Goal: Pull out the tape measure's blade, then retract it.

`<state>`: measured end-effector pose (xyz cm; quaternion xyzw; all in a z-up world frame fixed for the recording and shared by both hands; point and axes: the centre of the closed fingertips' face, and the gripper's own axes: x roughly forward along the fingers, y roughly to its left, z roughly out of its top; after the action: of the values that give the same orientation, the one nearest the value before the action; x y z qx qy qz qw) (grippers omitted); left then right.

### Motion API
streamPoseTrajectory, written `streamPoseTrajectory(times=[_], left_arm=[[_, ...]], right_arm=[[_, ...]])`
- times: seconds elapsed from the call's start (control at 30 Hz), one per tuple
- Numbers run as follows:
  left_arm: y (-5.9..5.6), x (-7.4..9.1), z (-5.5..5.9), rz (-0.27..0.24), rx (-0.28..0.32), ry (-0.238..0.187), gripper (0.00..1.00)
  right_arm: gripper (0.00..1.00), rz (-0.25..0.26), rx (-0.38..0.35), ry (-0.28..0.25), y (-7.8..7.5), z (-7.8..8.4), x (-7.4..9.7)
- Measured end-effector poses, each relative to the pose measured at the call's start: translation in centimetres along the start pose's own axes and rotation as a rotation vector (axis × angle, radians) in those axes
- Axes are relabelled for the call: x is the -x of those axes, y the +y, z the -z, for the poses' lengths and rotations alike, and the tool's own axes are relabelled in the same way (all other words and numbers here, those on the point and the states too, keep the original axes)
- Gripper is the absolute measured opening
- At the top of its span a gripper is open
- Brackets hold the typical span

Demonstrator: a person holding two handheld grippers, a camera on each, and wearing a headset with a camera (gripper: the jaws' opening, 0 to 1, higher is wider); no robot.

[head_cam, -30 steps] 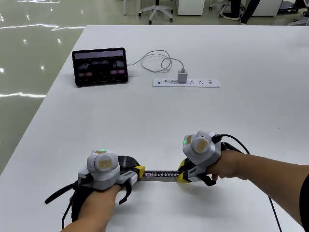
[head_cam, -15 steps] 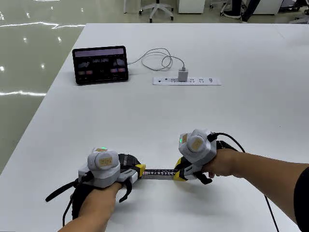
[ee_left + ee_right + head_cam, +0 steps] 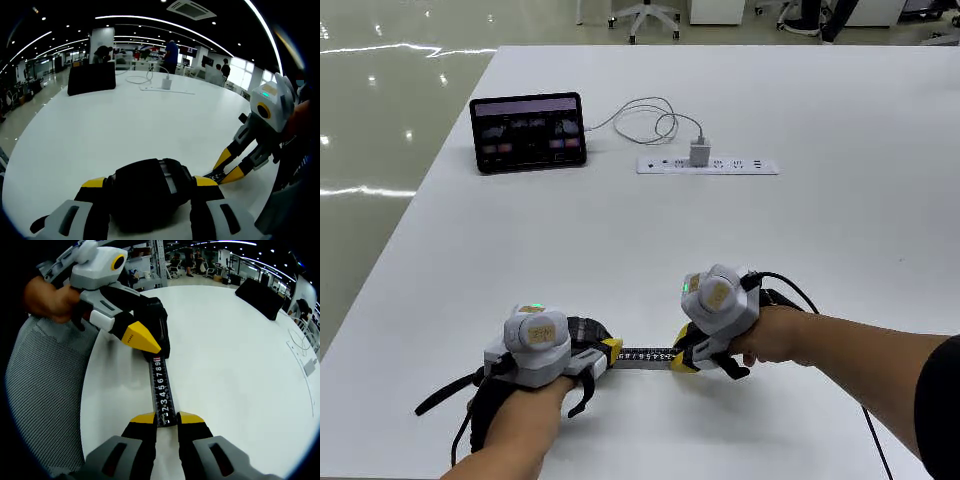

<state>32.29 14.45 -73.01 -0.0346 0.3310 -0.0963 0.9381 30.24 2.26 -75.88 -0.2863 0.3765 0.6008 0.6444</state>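
The white rectangular table (image 3: 620,250) had a smooth, matt top. On the table, the black tape measure case (image 3: 145,192) looked matt and rubbery, and its dark printed blade (image 3: 160,390) smooth with a faint sheen. The left gripper (image 3: 149,182) and right gripper (image 3: 166,417) had smooth grey plastic shells and matt yellow jaw tips. The pale floor (image 3: 380,100) beside the table was glossy, mirroring lights.

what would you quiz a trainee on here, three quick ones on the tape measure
1. True or false: the right gripper is shut on the end of the blade.
2. What holds the tape measure? A) the left gripper B) a bare hand C) nothing, it lies free
3. Short answer: what dark thing stands left of the power strip in the head view?
Key: 1 true; 2 A; 3 the tablet.
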Motion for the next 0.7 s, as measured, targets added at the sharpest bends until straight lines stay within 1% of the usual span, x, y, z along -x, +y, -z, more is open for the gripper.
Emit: streamPoseTrajectory(times=[0.13, 0.53, 0.6, 0.67, 0.7], left_arm=[[0.0, 0.0, 0.0, 0.000, 0.000, 0.000, 0.61], [0.0, -0.1, 0.0, 0.000, 0.006, 0.002, 0.61], [0.1, 0.0, 0.0, 0.001, 0.014, -0.002, 0.61], [0.2, 0.1, -0.1, 0.005, 0.040, -0.009, 0.61], [0.2, 0.1, -0.1, 0.007, 0.032, -0.007, 0.61]], right_arm=[[0.12, 0.000, 0.012, 0.004, 0.1, -0.3, -0.2], [0.11, -0.001, 0.014, 0.000, 0.1, -0.9, -0.7], [0.12, -0.002, 0.015, -0.003, 0.0, -1.0, -0.8], [0.12, -0.001, 0.014, -0.003, 0.1, -1.2, -0.9], [0.12, 0.000, 0.014, -0.002, 0.1, -1.2, -0.9]])
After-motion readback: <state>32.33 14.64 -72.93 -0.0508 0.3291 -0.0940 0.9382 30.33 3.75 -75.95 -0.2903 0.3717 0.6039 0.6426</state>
